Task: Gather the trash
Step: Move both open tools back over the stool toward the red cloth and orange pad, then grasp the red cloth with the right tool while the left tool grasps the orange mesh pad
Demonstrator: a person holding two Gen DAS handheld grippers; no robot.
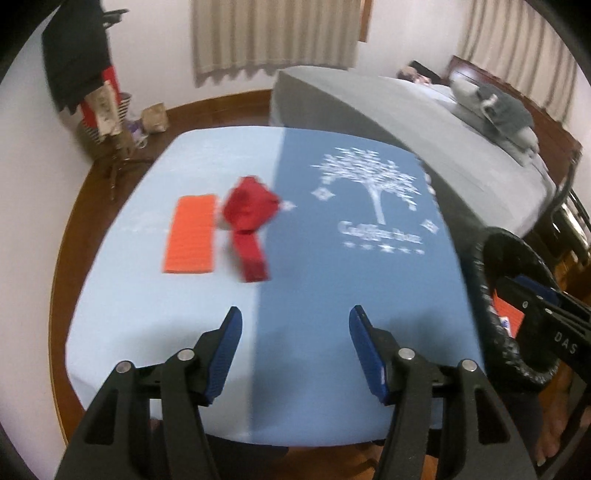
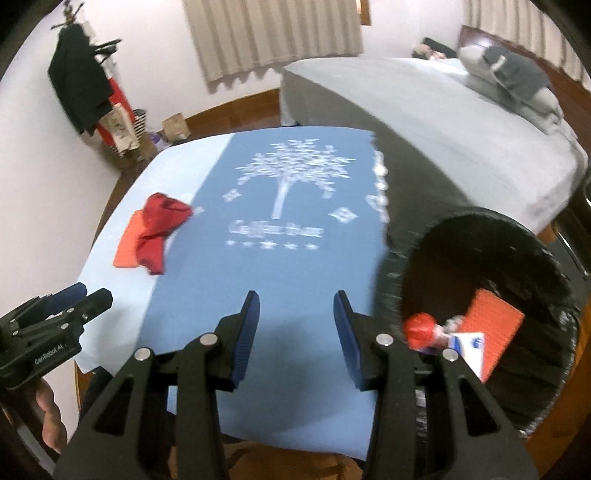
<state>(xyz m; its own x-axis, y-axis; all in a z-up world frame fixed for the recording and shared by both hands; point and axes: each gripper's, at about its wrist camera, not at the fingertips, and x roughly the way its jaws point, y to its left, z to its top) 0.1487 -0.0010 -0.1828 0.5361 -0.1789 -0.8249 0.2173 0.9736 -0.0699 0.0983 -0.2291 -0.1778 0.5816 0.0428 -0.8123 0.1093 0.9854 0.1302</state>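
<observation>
- Two grippers in frame, both over the blue tablecloth (image 1: 332,280), both empty.
- Left gripper (image 1: 295,349): jaws spread fairly wide, nothing between the blue pads (image 1: 229,350), no contact with the cloth or any item. Also visible at the left edge of the right wrist view (image 2: 79,295), with part of a hand (image 2: 50,417) under it.
- Right gripper (image 2: 295,332): jaws parted at a moderate gap, narrower than the left, nothing held, pads (image 2: 245,332) clear of the table. In the left wrist view it shows at the right edge (image 1: 532,295), in front of the bin's mouth.
- Trash on the table: crumpled red wrapper (image 1: 249,218) with a strip trailing toward the camera, and a flat orange packet (image 1: 192,234) just beside it on the pale half of the cloth. From the right wrist view the red piece partly overlaps the orange one; touching or not, can't tell.
- Both items sit well ahead of the left gripper, neither touched.
- Black bin (image 2: 554,302) at the table's right edge, just right of the right gripper. Inside: an orange packet (image 2: 495,317), a white-and-blue card (image 2: 471,347), something red and round (image 2: 419,328).
- Background: grey bed (image 2: 443,110), curtains (image 1: 273,33), a coat rack with dark clothing (image 2: 81,88).
- Both views motion-blurred.
</observation>
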